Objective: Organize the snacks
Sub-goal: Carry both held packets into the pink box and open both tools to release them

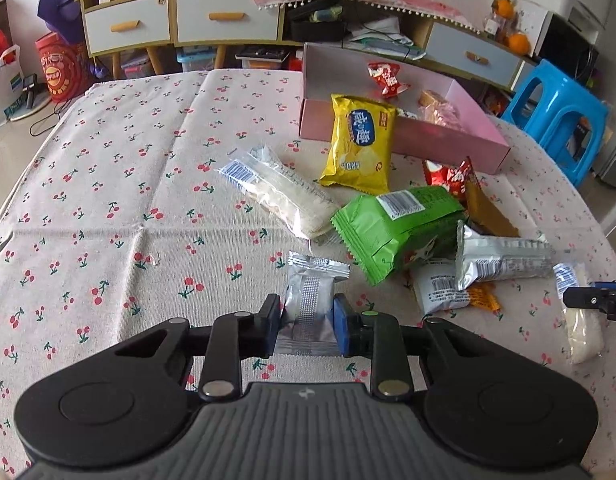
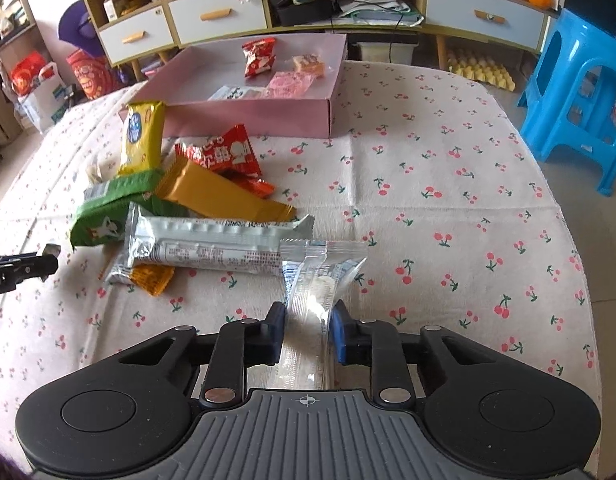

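My left gripper (image 1: 306, 316) is shut on a small silver foil packet (image 1: 310, 300) just above the cherry-print tablecloth. My right gripper (image 2: 310, 320) is shut on a clear plastic-wrapped rice cracker (image 2: 312, 292). A pile of snacks lies between them: a green bag (image 1: 396, 228), a yellow chip bag (image 1: 360, 144), a long silver bar (image 2: 211, 240), an orange-gold wrapper (image 2: 219, 196), a red packet (image 2: 223, 156) and a clear rice-cracker pack (image 1: 279, 192). An open pink box (image 2: 247, 116) at the far side holds several small snacks, among them a red packet (image 2: 259, 56).
The table's edge curves at left and right. A blue plastic stool (image 2: 580, 92) stands off the table's right side. Cabinets with drawers (image 1: 179, 20) and bags on the floor (image 1: 59, 68) lie beyond the far edge. The left gripper's tip shows in the right wrist view (image 2: 23, 266).
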### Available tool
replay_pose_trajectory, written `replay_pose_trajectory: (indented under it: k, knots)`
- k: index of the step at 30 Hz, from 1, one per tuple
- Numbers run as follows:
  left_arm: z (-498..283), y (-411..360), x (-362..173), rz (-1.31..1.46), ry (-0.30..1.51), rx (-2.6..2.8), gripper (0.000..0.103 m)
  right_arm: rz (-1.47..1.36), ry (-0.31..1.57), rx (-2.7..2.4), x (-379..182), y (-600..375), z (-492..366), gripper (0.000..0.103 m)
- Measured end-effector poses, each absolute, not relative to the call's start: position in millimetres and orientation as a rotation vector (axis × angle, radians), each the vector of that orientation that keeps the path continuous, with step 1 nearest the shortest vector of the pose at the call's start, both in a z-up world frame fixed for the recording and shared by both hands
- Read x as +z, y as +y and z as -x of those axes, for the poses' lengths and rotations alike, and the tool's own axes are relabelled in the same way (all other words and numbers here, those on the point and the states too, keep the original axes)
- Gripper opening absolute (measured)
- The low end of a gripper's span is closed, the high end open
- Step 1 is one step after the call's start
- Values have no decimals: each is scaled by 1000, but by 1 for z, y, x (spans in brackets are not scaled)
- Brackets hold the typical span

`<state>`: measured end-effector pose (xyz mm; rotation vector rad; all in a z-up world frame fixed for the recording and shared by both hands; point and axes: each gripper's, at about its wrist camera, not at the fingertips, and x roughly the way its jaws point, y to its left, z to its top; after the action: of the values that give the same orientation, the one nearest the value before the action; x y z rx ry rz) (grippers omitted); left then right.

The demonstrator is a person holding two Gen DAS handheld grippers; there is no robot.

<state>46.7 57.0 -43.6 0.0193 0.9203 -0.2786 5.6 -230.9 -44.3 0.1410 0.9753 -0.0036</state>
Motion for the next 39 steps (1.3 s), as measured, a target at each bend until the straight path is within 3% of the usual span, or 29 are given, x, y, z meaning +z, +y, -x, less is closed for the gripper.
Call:
replay_pose_trajectory:
  k: [29,39]
  knots:
    - [-71,21,17,121,796,-327,25,-405,789,-24,34,-241,-48,21]
    - [-142,2,27,53,749,-337,25,-485,792,48,50,-225,-126,21]
